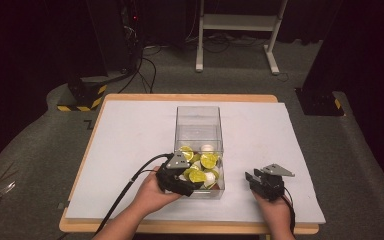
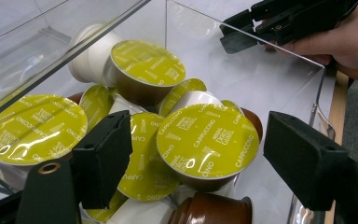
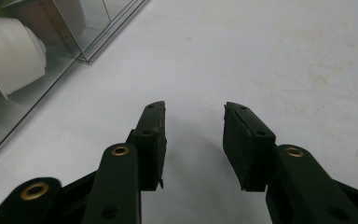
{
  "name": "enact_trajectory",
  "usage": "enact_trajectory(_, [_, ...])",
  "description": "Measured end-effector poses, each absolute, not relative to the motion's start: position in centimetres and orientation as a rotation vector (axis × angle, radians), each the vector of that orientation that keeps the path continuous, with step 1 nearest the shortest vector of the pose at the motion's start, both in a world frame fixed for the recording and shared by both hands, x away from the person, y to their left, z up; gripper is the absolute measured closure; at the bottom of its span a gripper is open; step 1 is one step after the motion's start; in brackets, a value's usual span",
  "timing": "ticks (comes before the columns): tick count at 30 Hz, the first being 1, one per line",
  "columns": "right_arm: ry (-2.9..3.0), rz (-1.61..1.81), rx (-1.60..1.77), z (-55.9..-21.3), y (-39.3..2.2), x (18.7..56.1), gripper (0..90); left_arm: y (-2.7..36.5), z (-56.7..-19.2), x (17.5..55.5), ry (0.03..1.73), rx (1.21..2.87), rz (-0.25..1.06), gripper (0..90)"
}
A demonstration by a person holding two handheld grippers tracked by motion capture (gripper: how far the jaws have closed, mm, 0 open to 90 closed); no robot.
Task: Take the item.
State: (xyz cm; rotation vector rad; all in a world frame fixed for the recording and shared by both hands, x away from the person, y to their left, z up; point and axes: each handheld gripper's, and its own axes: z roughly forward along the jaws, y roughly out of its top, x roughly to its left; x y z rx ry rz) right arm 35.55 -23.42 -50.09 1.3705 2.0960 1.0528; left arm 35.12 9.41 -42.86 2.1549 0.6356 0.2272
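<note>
We see a clear plastic box (image 1: 199, 131) standing in the middle of a white table (image 1: 130, 145), its near end heaped with coffee capsules that have yellow-green foil lids.

The left gripper (image 1: 177, 177) reaches into the near end of the box. In the left gripper view, its jaws stand on either side of one capsule (image 2: 208, 140), which lies tilted with its "cappuccino" lid facing us. The left pad looks to be at the rim, while a gap shows between the right pad and the capsule, so the jaws are apart and not yet pressing on it. Other capsules lie around and beneath it, some white, some brown.

The right gripper (image 1: 265, 181) rests on the table just to the right of the box, apart from it. Its jaws (image 3: 193, 140) are partly open with nothing between them, only bare table.
</note>
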Motion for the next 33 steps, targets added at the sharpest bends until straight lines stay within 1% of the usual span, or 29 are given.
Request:
enact_trajectory(3, [2.097, 1.055, 1.372, -50.08, -23.43, 35.53, 59.4, 9.29, -42.77, 35.19, 0.623, 2.158, 0.192, 28.7])
enact_trajectory(5, [2.098, 1.056, 1.368, -50.09, -23.44, 35.54, 59.4, 9.17, -42.81, 35.2, 0.618, 2.171, 0.201, 30.5])
enact_trajectory(13, [2.099, 1.058, 1.373, -50.09, -23.46, 35.57, 59.4, 8.84, -42.97, 35.34, 0.601, 2.212, 0.243, 30.9])
enact_trajectory(19, [2.1, 1.059, 1.37, -50.08, -23.45, 35.55, 59.4, 8.76, -43.1, 35.25, 0.575, 2.222, 0.253, 35.3])
enact_trajectory(33, [2.1, 1.061, 1.368, -50.08, -23.44, 35.52, 59.5, 8.73, -43.2, 35.06, 0.548, 2.236, 0.286, 38.9])
